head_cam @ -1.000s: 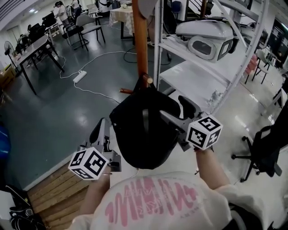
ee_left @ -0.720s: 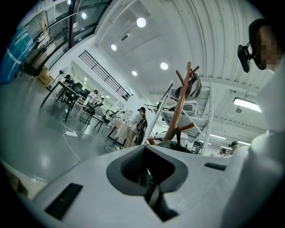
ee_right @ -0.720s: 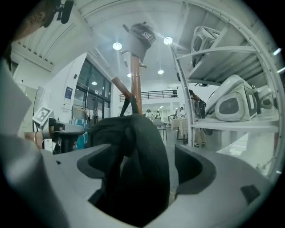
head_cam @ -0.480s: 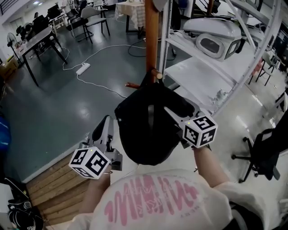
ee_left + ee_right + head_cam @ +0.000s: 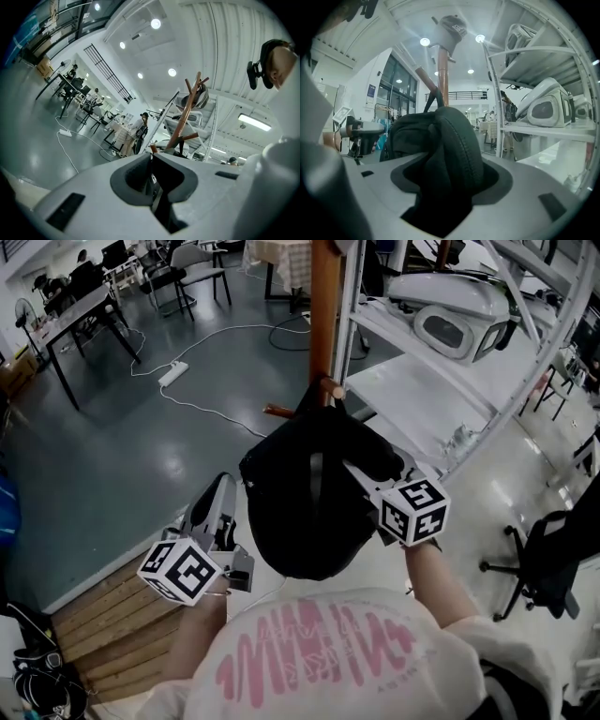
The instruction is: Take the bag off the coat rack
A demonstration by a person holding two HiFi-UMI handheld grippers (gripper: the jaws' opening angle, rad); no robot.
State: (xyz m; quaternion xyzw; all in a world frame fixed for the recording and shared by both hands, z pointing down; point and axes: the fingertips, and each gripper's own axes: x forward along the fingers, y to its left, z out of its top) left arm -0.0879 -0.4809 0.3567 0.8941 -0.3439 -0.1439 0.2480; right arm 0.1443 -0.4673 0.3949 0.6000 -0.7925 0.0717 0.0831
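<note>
A black bag [image 5: 305, 493] hangs by its strap from a peg [image 5: 330, 390] on the wooden coat rack pole [image 5: 324, 315]. My right gripper [image 5: 370, 462] is at the bag's right side; its jaws have just been closing. In the right gripper view a thick fold of the bag [image 5: 450, 140] fills the gap of the right gripper [image 5: 445, 164], pressed by both pads. My left gripper [image 5: 221, 486] is shut and empty, left of the bag and apart from it. In its own view the left gripper [image 5: 151, 157] points level toward the coat rack [image 5: 187, 110].
A white metal shelf unit [image 5: 441, 381] with white devices stands just right of the rack. A black office chair [image 5: 553, 568] is at the far right, and a wooden pallet [image 5: 112, 634] at lower left. A power strip [image 5: 172, 373] and cable lie on the grey floor. A cap [image 5: 449, 30] tops the rack.
My right gripper has sunk slightly and its jaws have narrowed onto the bag's side. The left gripper has stayed beside the bag, still shut.
</note>
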